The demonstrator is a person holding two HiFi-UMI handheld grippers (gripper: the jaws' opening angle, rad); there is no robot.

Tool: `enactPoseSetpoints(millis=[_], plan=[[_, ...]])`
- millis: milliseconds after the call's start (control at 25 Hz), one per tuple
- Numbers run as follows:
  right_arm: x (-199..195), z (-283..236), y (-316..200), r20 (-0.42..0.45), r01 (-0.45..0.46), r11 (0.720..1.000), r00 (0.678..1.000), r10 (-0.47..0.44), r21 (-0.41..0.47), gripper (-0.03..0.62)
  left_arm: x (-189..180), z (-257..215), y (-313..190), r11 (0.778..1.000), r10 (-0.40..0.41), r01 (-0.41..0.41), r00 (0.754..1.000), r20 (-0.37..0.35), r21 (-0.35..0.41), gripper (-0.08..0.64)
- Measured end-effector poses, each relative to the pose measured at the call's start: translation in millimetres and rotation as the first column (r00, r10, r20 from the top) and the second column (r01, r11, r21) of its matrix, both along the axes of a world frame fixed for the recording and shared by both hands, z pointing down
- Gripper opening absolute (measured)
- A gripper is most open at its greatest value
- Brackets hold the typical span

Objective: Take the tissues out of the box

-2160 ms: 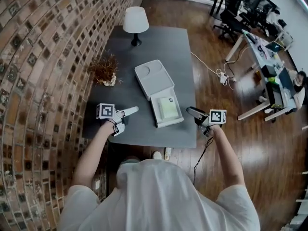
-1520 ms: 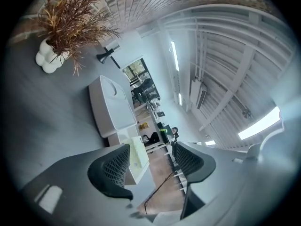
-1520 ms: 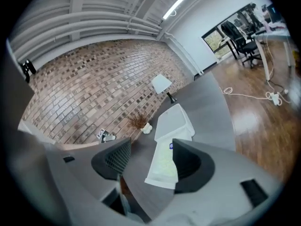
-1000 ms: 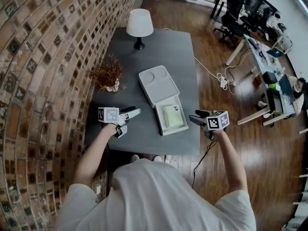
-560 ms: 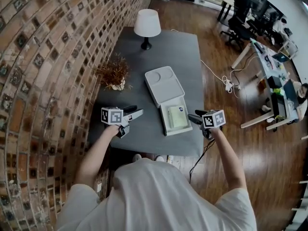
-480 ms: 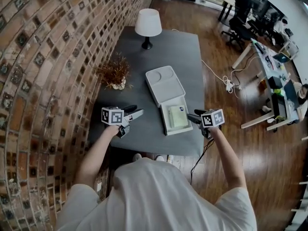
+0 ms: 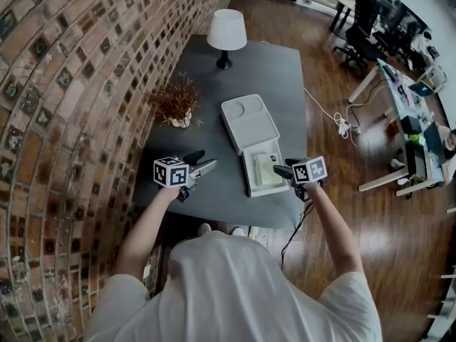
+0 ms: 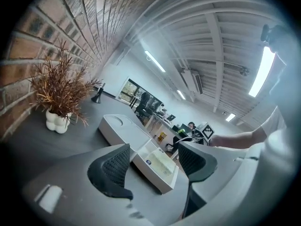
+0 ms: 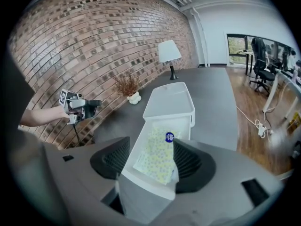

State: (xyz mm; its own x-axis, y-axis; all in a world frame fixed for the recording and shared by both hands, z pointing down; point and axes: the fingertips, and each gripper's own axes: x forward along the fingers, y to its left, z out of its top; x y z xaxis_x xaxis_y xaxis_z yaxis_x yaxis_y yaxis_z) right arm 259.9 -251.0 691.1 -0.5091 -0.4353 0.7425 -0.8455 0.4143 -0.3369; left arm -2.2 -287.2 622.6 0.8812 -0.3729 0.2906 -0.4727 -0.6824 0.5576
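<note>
The tissues [image 7: 264, 169] lie lengthwise in the near half of the open box [image 7: 249, 116], just left of the right hand-held gripper [image 7: 281, 170], whose jaws are opening around the box's near wall, unpinched; the left hand-held gripper [image 7: 203, 161], spread and empty, is farther off.

Head view: from the person's head, steeply down; the whole dark table [image 7: 263, 70] fits in frame, far off, with the shoulders at the bottom edge.
Left gripper view: low over the table's near left, facing across it toward the open box [image 8: 123, 131], at middle distance (plant [image 8: 59, 91] at the left edge).
Right gripper view: just above the box's near end, facing along the table to the lamp [image 9: 169, 52] and brick wall [image 9: 94, 36]; very close.
Shared: box, table, plant and lamp appear in all three.
</note>
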Motion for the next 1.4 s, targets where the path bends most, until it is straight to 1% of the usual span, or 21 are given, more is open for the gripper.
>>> enactPoseSetpoints(millis=[160, 200, 240, 360, 520, 560, 720, 840, 960, 1000, 1080, 1200, 1280, 1320, 1360, 1400], plan=[[-3.7, 7.3, -5.8, -0.013, -0.018, 1.0, 1.0, 0.018, -0.002, 0.304, -3.8, -6.3, 1.1, 1.0, -0.021, 0.022, 1.0, -0.011, 0.023, 0.321], [-4.6, 9.8, -7.0, -0.019, -0.02, 1.0, 1.0, 0.019, -0.004, 0.335, -4.8, -7.1, 1.4, 0.999, -0.024, 0.024, 1.0, -0.005, 0.032, 0.321], [-5.6, 12.5, -8.1, -0.028, -0.019, 1.0, 0.999, 0.019, -0.004, 0.388, -6.0, -8.0, 1.6, 0.999, -0.029, 0.029, 1.0, 0.001, 0.043, 0.321], [-6.6, 19.3, -12.9, -0.058, -0.027, 1.0, 0.998, 0.027, 0.0, 0.388, -10.5, -11.5, 1.8, 0.996, -0.051, 0.05, 0.999, 0.014, 0.077, 0.321], [-7.4, 28.6, -21.9, -0.064, -0.062, 0.998, 0.996, 0.061, -0.011, 0.392, -17.5, -16.5, 0.1, 0.989, -0.085, 0.08, 0.996, 0.035, 0.128, 0.321], [-8.8, 31.4, -23.5, -0.059, -0.071, 0.997, 0.996, 0.07, -0.018, 0.437, -19.7, -17.8, -0.3, 0.986, -0.095, 0.09, 0.995, 0.035, 0.138, 0.321], [-16.0, 42.4, -29.6, -0.042, -0.091, 0.994, 0.995, 0.089, -0.057, 0.44, -26.9, -22.8, -1.9, 0.978, -0.123, 0.116, 0.992, 0.031, 0.174, 0.321], [-19.9, 50.2, -29.3, -0.054, -0.098, 0.991, 0.994, 0.093, -0.094, 0.44, -31.8, -27.9, -0.2, 0.967, -0.152, 0.142, 0.988, 0.033, 0.21, 0.321], [-20.2, 55.9, -34.7, -0.073, -0.118, 0.986, 0.991, 0.11, -0.114, 0.44, -35.7, -35.5, -4.0, 0.951, -0.188, 0.174, 0.982, 0.031, 0.257, 0.321], [-20.7, 58.4, -37.6, -0.084, -0.124, 0.986, 0.99, 0.115, -0.115, 0.44, -37.7, -36.8, -5.6, 0.945, -0.199, 0.184, 0.979, 0.032, 0.269, 0.321], [-18.2, 63.6, -41.0, -0.113, -0.146, 0.983, 0.985, 0.134, -0.107, 0.44, -39.6, -35.6, -5.9, 0.939, -0.218, 0.198, 0.975, 0.038, 0.282, 0.345], [-14.1, 66.7, -46.7, -0.145, -0.196, 0.977, 0.972, 0.184, -0.078, 0.44, -42.1, -33.3, -3.7, 0.932, -0.235, 0.212, 0.971, 0.046, 0.293, 0.345], [-19.0, 67.9, -50.0, -0.148, -0.205, 0.976, 0.97, 0.193, -0.071, 0.44, -45.7, -35.4, -4.6, 0.926, -0.251, 0.226, 0.967, 0.044, 0.304, 0.346], [-22.6, 69.9, -50.0, -0.149, -0.202, 0.977, 0.97, 0.19, -0.073, 0.448, -47.4, -37.0, -5.2, 0.921, -0.26, 0.235, 0.965, 0.042, 0.312, 0.345], [-25.9, 72.9, -48.6, -0.156, -0.196, 0.978, 0.971, 0.182, -0.078, 0.492, -49.1, -38.8, -5.6, 0.915, -0.271, 0.244, 0.962, 0.04, 0.32, 0.346], [-28.2, 76.6, -46.5, -0.169, -0.187, 0.979, 0.971, 0.171, -0.083, 0.508, -50.7, -40.7, -5.8, 0.91, -0.281, 0.255, 0.959, 0.035, 0.328, 0.346]])
